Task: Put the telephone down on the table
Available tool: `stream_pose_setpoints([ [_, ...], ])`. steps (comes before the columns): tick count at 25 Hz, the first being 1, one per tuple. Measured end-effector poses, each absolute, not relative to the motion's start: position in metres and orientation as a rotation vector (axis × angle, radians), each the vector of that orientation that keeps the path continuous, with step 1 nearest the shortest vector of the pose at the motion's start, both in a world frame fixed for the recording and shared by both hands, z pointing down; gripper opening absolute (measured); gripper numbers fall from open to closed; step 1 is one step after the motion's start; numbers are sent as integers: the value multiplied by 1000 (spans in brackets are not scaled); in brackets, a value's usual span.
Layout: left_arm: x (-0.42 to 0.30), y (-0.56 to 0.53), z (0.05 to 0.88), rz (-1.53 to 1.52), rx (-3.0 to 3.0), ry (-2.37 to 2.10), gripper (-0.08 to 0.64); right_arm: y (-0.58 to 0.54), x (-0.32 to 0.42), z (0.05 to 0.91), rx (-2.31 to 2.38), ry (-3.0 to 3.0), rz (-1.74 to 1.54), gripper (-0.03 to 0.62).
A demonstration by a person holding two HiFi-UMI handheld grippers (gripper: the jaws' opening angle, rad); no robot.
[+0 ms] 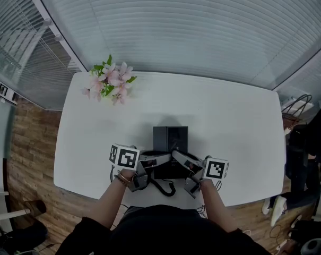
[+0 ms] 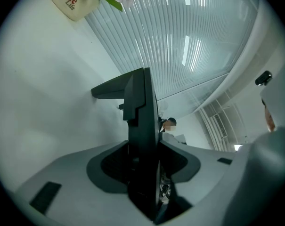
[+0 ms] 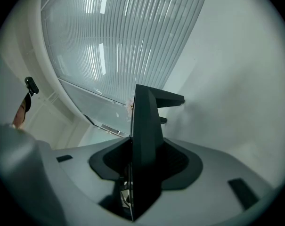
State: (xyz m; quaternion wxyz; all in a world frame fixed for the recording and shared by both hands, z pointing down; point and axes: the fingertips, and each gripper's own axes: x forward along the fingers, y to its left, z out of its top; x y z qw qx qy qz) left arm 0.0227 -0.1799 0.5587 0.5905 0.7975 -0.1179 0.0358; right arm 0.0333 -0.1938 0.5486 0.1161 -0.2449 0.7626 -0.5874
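The black telephone (image 1: 170, 138) sits at the table's (image 1: 229, 116) middle, close to its near edge; I cannot tell whether it rests there. The left gripper (image 1: 152, 158) and the right gripper (image 1: 180, 158) each pinch one of its sides. Its cord (image 1: 163, 187) loops toward the table's near edge. Flowers (image 1: 110, 81) stand at the table's far left corner, and the rest of the table is open white surface.

Black phone (image 1: 170, 138). White worktop (image 1: 240, 116). Pink flowers (image 1: 111, 78), green leaves. Left gripper (image 1: 159, 157) and right gripper (image 1: 181, 160) grey, cubes with black-and-white squares. Brown wood-plank floor (image 1: 30, 142). White striped blinds (image 1: 176, 25).
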Motion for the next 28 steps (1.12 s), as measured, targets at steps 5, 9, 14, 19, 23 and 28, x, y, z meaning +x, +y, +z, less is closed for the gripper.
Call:
stream_pose_setpoints([
  [5,23,-178,561,114,1865,-294,216,-193,44,562,-799,2325,-1689,190],
  [9,24,-177,561,124,1863,-300,218,-194,46,558,-831,2350,-1663,195],
  [14,25,-176,563,128,1856,-303,221,-194,48,558,-880,2377,-1621,201],
  [19,26,-175,563,133,1857,-314,222,-193,51,558,-933,2389,-1589,207],
  [23,26,-176,563,135,1860,-318,224,-193,52,558,-972,2393,-1560,210],
  [28,26,-176,563,140,1866,-331,224,-193,55,557,-1032,2393,-1526,218],
])
